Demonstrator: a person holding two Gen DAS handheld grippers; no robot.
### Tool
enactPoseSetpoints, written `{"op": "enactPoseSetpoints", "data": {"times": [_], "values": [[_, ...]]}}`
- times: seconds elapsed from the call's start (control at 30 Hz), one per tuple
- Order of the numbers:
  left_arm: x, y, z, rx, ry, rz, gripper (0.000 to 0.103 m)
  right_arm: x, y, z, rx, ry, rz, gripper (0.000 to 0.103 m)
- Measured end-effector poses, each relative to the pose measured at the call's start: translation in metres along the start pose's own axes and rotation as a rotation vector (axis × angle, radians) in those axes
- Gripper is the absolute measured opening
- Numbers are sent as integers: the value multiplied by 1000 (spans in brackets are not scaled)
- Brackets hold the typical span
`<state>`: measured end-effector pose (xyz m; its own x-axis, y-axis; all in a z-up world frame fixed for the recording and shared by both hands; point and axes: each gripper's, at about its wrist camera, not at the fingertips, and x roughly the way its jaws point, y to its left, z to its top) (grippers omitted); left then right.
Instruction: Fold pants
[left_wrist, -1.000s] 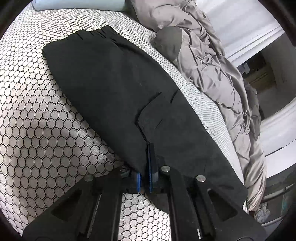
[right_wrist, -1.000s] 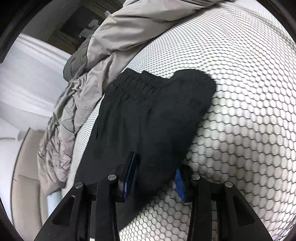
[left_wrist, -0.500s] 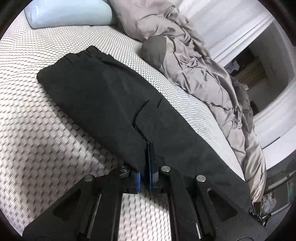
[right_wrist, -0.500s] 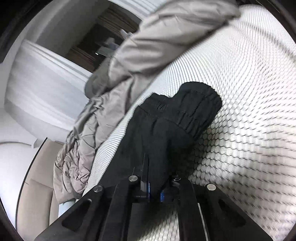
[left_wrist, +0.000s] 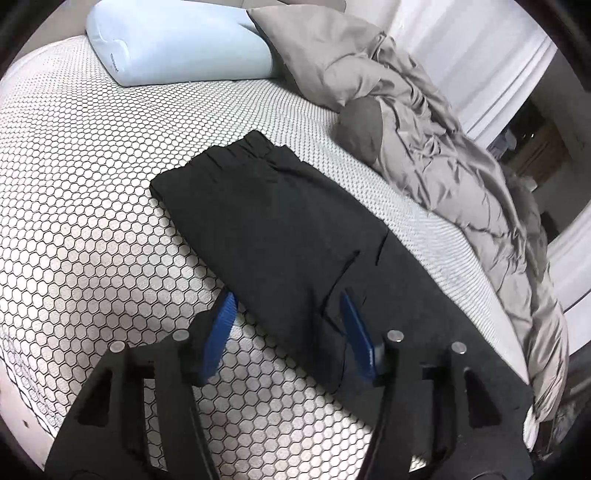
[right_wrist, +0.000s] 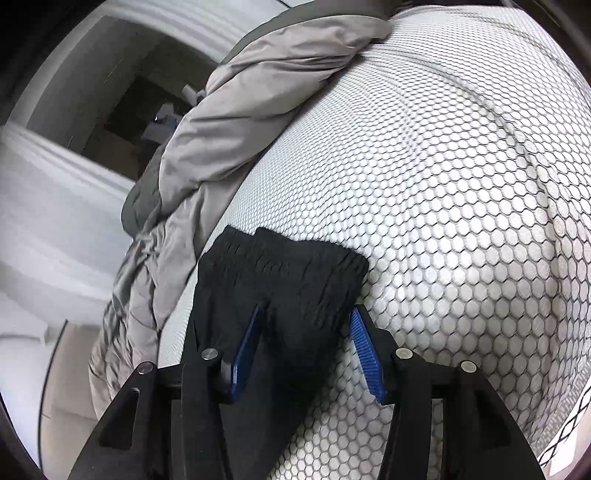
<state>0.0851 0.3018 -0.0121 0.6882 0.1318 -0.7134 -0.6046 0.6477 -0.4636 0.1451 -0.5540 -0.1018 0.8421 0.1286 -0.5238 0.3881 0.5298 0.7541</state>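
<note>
Left black two-finger tool (left_wrist: 286, 332) with blue ribbed pads (left_wrist: 221, 328) spread wide apart, nothing clamped between them. One pad low at the left, the other (left_wrist: 356, 336) at the right, both angled outward toward the tips. Black frame of the tool filling the bottom of the left wrist view, pointing forward and slightly downward.

Right black two-finger tool (right_wrist: 306, 343) likewise parted wide, blue ribbed pads (right_wrist: 245, 350) flared to either side, the right pad (right_wrist: 365, 354) showing its ridged face. No pinch; pointed forward and down.
</note>
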Motion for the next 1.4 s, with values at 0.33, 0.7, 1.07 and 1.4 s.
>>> {"op": "enactPoseSetpoints", "data": {"times": [0.33,0.7,1.07,1.4], "values": [[-11,-14,-5,42,-11,-53,57,-11,17,-3,-113,-33,37,16],[-6,-34,-8,100,4,-51,68,-23,-16,7,8,-26,-18,58],[-18,-95,-32,251,6,-128,89,-29,10,6,-134,-8,0,14],[-26,-195,-95,540,70,-281,102,-58,-14,19,-19,-164,6,52]]}}
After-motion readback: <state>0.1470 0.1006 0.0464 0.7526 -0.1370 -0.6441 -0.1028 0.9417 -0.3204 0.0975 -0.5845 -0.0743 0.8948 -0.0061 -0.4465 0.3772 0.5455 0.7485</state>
